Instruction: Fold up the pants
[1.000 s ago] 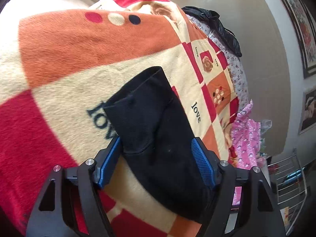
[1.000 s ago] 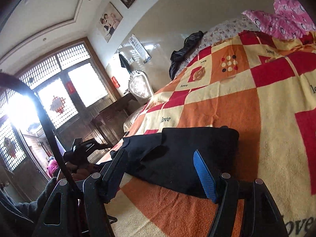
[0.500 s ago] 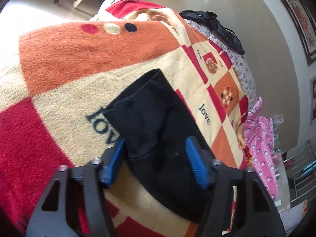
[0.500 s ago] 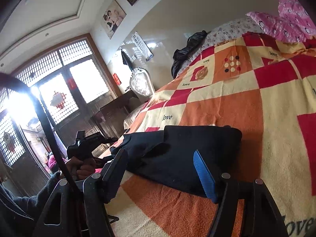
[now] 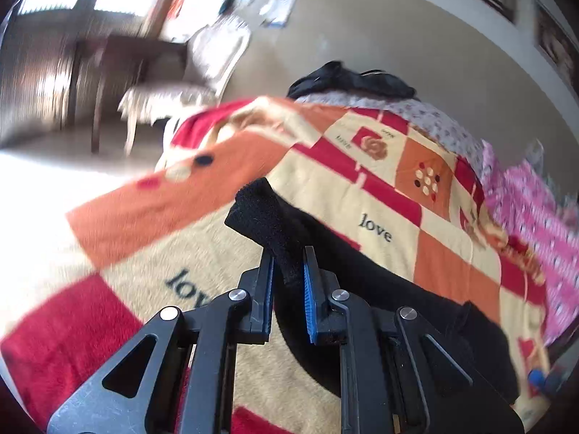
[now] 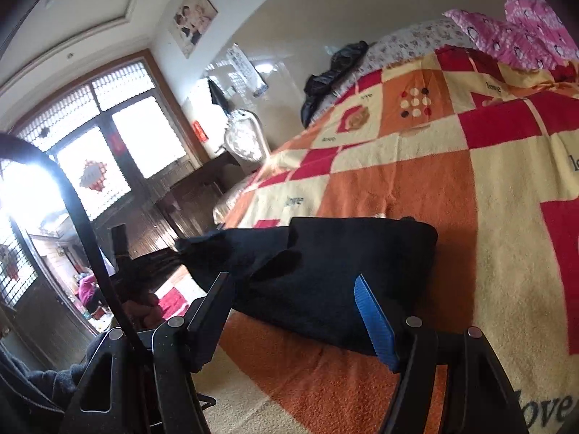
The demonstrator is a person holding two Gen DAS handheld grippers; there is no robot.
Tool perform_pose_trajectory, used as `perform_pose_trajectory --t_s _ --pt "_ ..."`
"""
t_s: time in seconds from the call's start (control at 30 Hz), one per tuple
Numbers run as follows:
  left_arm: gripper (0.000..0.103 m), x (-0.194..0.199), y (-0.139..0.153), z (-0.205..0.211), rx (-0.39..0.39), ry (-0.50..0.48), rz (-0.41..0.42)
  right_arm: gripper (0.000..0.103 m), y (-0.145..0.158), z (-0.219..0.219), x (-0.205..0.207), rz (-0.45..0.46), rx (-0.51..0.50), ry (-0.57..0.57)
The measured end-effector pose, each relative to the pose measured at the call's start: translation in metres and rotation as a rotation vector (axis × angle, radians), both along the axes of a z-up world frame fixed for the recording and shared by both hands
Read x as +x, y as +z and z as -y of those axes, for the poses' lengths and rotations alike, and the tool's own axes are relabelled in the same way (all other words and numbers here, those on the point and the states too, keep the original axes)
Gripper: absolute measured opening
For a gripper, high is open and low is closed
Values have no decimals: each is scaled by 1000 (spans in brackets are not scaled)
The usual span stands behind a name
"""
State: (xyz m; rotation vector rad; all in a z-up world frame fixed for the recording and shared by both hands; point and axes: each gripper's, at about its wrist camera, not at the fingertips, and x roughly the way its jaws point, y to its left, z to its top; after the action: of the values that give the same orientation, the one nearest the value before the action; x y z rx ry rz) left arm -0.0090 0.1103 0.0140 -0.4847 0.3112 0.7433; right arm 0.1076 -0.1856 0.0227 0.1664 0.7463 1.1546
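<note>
The black pants [image 5: 362,282] lay half-folded on the checked blanket [image 5: 380,195]; the left gripper [image 5: 287,282], open a moment earlier, had clamped an edge and lifted it. The right gripper [image 6: 300,311] hovered open, so another fold looked underway.

Right gripper [image 6: 295,311]: jaws spread wide, nothing between them; blue pad visible on the right-hand finger, dark finger on the left. Black pants [image 6: 336,267] lie folded on the checked blanket [image 6: 481,188] just beyond the fingertips, not touched by them. One end of the pants, at left, is raised off the blanket toward a second dark gripper [image 6: 123,253] at the bed's edge; whether it grips the cloth cannot be told. Pink patterned bedding [image 6: 521,36] sits at the far right corner. A black garment [image 6: 333,68] lies heaped at the far end of the bed near the wall. Latticed windows [image 6: 105,141] at left, strongly backlit
</note>
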Motion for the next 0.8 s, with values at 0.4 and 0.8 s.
perform_pose_trajectory --t_s 0.4,0.8 --pt "13 22 11 73 423 -90 -92 67 111 -182 43 -386 -16 419" --pt "13 40 4 117 636 -241 -178 67 128 -317 -13 -102 -576 508"
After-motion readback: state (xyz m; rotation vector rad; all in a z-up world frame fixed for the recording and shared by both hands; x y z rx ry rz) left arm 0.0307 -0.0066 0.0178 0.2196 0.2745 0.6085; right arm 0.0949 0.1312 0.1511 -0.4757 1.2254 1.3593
